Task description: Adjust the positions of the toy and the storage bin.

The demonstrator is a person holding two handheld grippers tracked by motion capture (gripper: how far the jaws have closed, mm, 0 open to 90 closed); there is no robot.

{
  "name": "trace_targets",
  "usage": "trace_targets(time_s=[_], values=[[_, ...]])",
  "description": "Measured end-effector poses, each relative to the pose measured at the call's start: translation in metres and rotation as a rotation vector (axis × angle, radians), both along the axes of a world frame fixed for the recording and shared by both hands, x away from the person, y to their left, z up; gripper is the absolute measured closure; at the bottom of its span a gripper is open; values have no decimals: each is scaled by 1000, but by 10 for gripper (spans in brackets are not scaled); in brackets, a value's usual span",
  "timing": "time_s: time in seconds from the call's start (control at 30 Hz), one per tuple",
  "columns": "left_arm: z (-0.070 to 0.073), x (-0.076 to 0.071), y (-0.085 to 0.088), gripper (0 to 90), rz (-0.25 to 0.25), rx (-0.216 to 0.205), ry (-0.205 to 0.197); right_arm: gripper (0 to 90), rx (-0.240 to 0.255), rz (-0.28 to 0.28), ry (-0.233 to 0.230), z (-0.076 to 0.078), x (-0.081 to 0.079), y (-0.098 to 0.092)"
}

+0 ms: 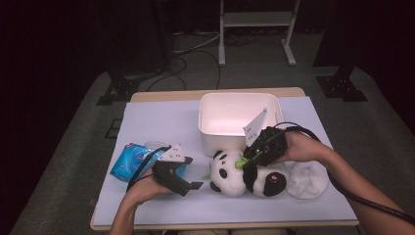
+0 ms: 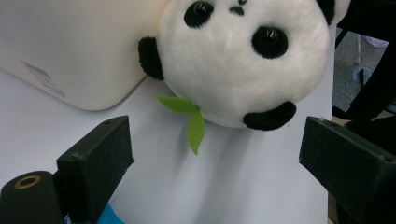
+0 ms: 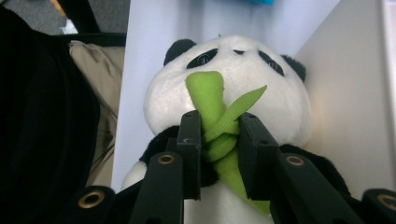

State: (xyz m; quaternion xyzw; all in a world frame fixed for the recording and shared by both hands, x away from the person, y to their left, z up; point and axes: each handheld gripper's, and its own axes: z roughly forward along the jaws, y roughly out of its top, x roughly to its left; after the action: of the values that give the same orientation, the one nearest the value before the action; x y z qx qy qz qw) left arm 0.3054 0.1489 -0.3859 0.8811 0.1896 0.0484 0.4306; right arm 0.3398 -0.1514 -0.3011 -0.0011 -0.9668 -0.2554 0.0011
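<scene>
A plush panda (image 1: 242,177) lies on its back on the white table cover, just in front of the white bin (image 1: 239,120). My right gripper (image 1: 246,162) comes down on its chest and is shut on the green bamboo stalk (image 3: 218,135) that the panda holds; both pads (image 3: 191,144) squeeze the green fabric. The panda's head (image 2: 243,56) fills the top of the left gripper view, with a green leaf (image 2: 189,119) under it. My left gripper (image 1: 191,186) rests on the table left of the panda, open, nothing between its pads (image 2: 100,158).
A blue wipes pack (image 1: 131,160) lies at the left under the left hand. A white cloth (image 1: 308,180) sits to the right of the panda. The bin's wall (image 2: 70,51) stands close behind the panda's head.
</scene>
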Motion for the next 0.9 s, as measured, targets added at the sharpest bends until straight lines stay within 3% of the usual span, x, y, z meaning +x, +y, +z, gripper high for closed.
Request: trace_targets(time_s=[0.43, 0.9], values=[[0, 1, 2, 89, 11, -2, 2, 714, 21, 1, -26, 17, -3, -1], [-1, 2, 7, 89, 29, -17, 5, 714, 41, -5, -70, 51, -9, -5]])
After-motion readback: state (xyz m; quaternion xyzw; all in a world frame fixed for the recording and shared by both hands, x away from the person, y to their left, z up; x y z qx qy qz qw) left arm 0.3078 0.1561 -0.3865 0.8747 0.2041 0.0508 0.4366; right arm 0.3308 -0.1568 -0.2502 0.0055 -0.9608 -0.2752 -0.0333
